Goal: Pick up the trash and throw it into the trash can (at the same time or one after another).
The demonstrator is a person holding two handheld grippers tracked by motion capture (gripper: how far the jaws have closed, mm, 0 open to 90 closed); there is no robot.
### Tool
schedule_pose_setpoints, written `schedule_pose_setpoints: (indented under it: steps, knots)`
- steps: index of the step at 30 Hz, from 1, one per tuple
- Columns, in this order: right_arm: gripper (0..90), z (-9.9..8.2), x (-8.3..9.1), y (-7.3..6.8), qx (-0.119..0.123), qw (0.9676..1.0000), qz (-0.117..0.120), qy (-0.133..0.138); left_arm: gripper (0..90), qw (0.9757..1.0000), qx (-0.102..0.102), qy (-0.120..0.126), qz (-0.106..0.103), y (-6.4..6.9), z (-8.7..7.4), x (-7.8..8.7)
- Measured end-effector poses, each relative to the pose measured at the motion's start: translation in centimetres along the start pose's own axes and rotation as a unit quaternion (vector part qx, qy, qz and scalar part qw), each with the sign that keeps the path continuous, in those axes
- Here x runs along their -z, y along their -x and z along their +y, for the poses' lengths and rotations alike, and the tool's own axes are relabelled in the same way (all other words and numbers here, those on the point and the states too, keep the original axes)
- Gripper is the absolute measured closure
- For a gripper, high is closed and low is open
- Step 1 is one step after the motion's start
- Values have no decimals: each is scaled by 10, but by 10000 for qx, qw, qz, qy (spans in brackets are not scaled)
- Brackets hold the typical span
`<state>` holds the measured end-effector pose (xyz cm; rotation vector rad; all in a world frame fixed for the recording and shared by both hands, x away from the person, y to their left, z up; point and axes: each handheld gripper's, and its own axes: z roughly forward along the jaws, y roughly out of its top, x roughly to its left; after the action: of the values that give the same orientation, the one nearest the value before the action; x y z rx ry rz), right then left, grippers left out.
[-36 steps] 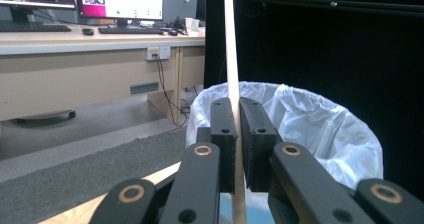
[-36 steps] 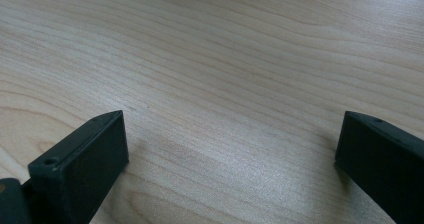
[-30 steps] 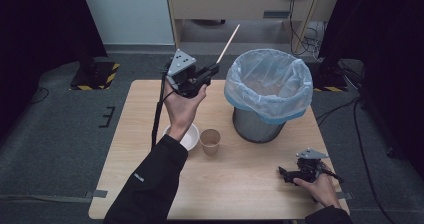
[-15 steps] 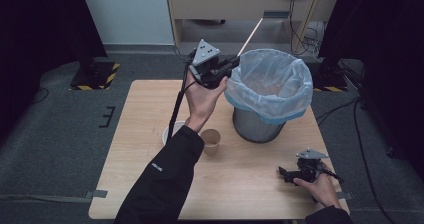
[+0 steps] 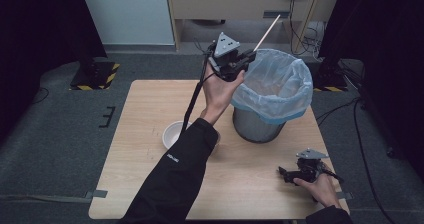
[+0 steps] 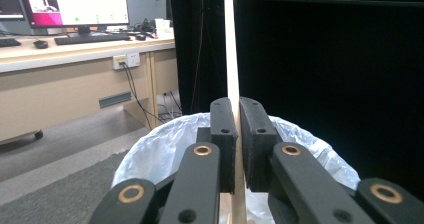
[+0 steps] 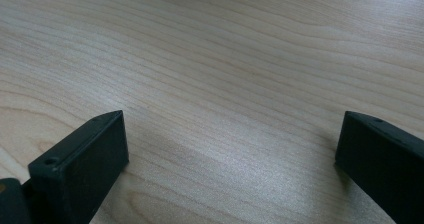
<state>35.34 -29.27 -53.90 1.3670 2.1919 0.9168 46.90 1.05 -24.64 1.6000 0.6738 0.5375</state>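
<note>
Above the bin's [image 5: 270, 91] near rim we see the left gripper [image 6: 236, 134] raised, jaws clamped on a wooden stick [image 6: 230, 49] jutting past its tips. Right gripper [image 7: 230, 149] lies on the table [image 5: 150, 114], jaws wide, nothing between.

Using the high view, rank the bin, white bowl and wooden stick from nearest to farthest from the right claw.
1. Bin, up-left of the right claw.
2. White bowl, far left on the table.
3. Wooden stick, raised beyond the bin, clamped in the left claw.
</note>
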Motion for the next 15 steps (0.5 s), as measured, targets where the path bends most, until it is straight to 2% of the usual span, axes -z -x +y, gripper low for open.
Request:
schedule_pose_setpoints:
  steps: [7, 15]
  knots:
    - [7, 0, 0, 1, 31, 10000, -3, -3, 853, 9999, -45, -61, -117, 9, 1, -19]
    - [7, 0, 0, 1, 30, 10000, -2, -3, 853, 9997, -98, -194, -107, 14, 1, -37]
